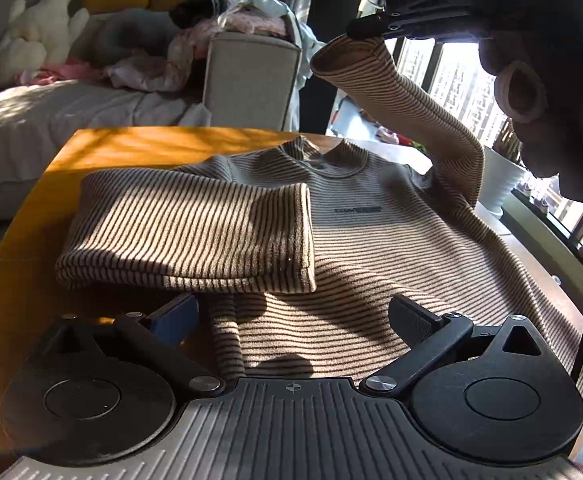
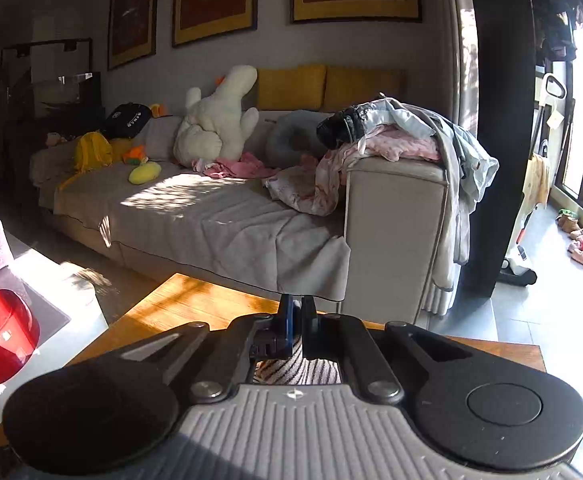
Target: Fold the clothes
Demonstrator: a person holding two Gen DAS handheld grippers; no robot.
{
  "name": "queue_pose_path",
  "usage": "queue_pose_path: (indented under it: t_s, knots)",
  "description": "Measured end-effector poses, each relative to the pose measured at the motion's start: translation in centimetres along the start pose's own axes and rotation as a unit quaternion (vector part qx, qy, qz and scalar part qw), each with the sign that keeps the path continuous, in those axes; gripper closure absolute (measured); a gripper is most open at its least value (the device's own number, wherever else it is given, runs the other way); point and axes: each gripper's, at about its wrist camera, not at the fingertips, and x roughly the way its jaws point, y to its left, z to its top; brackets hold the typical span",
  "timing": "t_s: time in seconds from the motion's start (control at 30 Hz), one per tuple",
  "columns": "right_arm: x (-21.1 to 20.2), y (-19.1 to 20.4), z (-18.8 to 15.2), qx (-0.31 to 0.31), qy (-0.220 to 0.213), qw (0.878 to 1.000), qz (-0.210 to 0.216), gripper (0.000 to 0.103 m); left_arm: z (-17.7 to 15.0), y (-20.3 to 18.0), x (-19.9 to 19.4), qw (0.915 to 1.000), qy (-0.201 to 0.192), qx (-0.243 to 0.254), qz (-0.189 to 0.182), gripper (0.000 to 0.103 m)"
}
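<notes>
A striped sweater [image 1: 371, 240] lies on the wooden table [image 1: 103, 152], one sleeve folded across it; the right gripper [image 1: 365, 29] pinches the other sleeve's cuff above it; the left gripper [image 1: 295, 312] stands open over the hem.

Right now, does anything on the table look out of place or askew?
Nothing looks damaged or spilled. The striped sweater lies flat on the wooden table, one sleeve folded across its chest. The other sleeve is in the air, its cuff pinched in the right gripper: a fold half done.

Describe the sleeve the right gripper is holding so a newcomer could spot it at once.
On the orange wooden table lies a brown striped sweater. Its raised sleeve arcs up from the window-side shoulder, cuff pinched by the right gripper. The other sleeve already lies folded flat across the chest.
</notes>
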Motion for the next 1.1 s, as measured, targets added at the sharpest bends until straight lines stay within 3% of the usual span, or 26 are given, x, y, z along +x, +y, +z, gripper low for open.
queue_pose_path:
  t_s: [0.17,0.2,0.3,0.33,0.57,0.67,0.8,0.87,0.93,1.0,1.1]
  knots:
    - [0.3,-0.1,0.3,0.012,0.001,1.0,0.027,0.098,-0.2,-0.1,0.1,1.0,-0.001,0.002,0.0,0.0]
    - [0.3,0.0,0.3,0.013,0.003,0.999,0.032,0.093,-0.2,-0.1,0.1,1.0,-0.001,0.002,0.0,0.0]
    - [-0.3,-0.1,0.2,0.006,-0.005,0.999,0.036,0.066,-0.2,0.1,0.0,1.0,-0.002,-0.002,0.001,0.0]
    - [-0.7,-0.3,0.2,0.002,-0.009,0.999,0.034,0.064,-0.2,0.1,0.0,1.0,-0.002,-0.003,0.002,0.0]
    - [-3.3,-6.4,-1.9,0.031,-0.003,0.998,-0.054,0.064,-0.2,0.1,0.1,1.0,-0.001,-0.005,0.002,0.0]
    - [-3.0,-10.1,-5.0,0.067,0.032,0.992,-0.103,0.064,-0.2,0.0,0.2,1.0,0.001,-0.004,0.001,0.0]
    - [-0.8,-12.3,-10.4,0.076,0.126,0.979,-0.139,0.064,-0.1,-0.1,0.2,1.0,0.001,0.001,0.004,0.0]
    - [0.0,-11.9,-12.2,0.05,0.152,0.974,-0.159,0.064,-0.1,-0.3,0.3,1.0,0.002,0.004,0.006,0.0]
    - [-0.2,-10.1,-12.1,0.005,0.143,0.974,-0.178,0.064,-0.1,-0.3,0.3,0.9999,0.004,0.006,0.008,0.0]
    - [-0.8,-7.8,-10.7,-0.023,0.116,0.981,-0.156,0.064,-0.1,-0.3,0.4,0.9999,0.006,0.005,0.008,0.0]
    - [-1.1,-5.1,-8.5,0.026,0.112,0.992,-0.045,0.064,-0.1,-0.1,0.5,0.9999,0.007,0.002,0.008,0.0]
